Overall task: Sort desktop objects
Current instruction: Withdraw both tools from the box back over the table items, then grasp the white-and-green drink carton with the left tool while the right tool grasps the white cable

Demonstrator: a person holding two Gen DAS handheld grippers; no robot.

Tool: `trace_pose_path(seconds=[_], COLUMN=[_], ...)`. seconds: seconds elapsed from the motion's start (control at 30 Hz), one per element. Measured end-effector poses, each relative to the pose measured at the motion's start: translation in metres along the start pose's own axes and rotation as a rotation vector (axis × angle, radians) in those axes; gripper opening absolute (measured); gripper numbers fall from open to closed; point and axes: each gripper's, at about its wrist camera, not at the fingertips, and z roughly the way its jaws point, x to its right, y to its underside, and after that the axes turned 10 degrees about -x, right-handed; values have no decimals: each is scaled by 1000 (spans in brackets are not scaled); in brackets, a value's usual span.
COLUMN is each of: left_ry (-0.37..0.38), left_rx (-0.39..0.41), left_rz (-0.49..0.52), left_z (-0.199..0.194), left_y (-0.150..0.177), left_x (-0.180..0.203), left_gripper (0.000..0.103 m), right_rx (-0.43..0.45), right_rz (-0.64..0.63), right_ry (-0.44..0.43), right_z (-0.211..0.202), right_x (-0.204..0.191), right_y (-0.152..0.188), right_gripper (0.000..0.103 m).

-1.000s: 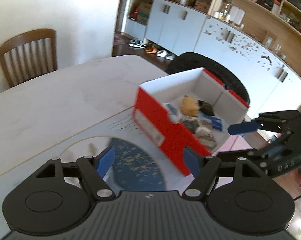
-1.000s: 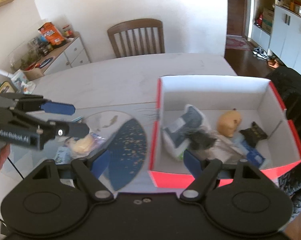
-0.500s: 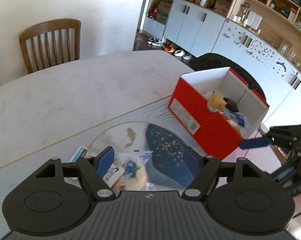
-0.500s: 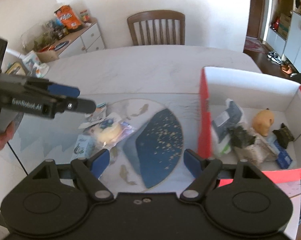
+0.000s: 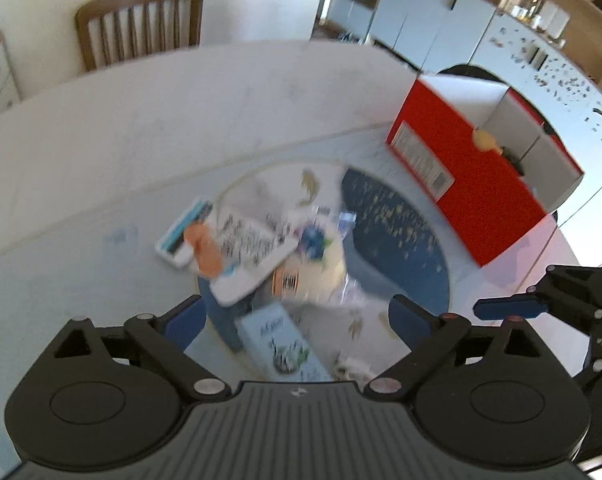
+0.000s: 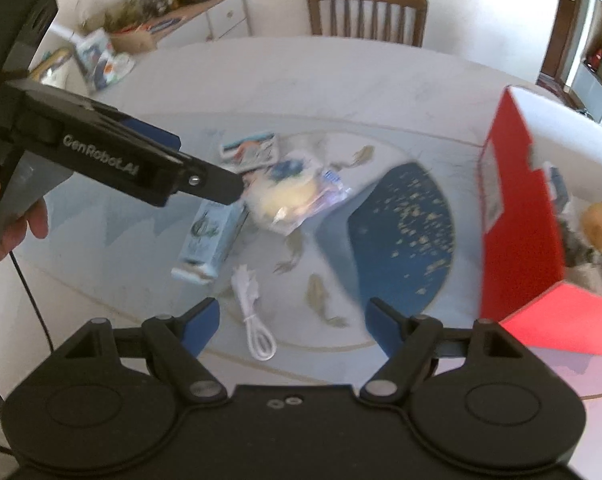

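A pile of loose items lies on the round mat: a light blue carton (image 6: pixel 209 240), a clear bag with a yellow thing (image 6: pixel 297 200), a white cable (image 6: pixel 253 312) and a flat white packet (image 5: pixel 249 256). The red box (image 5: pixel 461 168) with sorted items stands at the right, also in the right wrist view (image 6: pixel 517 216). My left gripper (image 5: pixel 295 320) is open and empty above the pile. My right gripper (image 6: pixel 291 320) is open and empty near the cable.
A wooden chair (image 5: pixel 141 20) stands at the table's far side. A sideboard (image 6: pixel 173 28) with clutter is at the far left. White cupboards (image 5: pixel 441 8) line the right. The table edge runs near the box.
Both grippers have swung left, away from the red box, and now hang over the pile on the mat. The box has slid to the right in both views.
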Motion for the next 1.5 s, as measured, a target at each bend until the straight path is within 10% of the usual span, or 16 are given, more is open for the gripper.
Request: trace_pose_path(seconds=[0.9, 1.13, 1.5], left_ry=[-109, -98, -92], left_rx=[-63, -86, -69], left_rz=[-91, -92, -69], left_z=[38, 43, 41], left_y=[7, 12, 17], left_x=[5, 4, 7], left_gripper=[98, 76, 38], right_rx=[-44, -37, -25], right_rz=[-47, -63, 10], right_ry=[91, 112, 106], right_z=[53, 50, 47], right_x=[-27, -25, -8], right_y=[-1, 2, 4], right_gripper=[38, 16, 10])
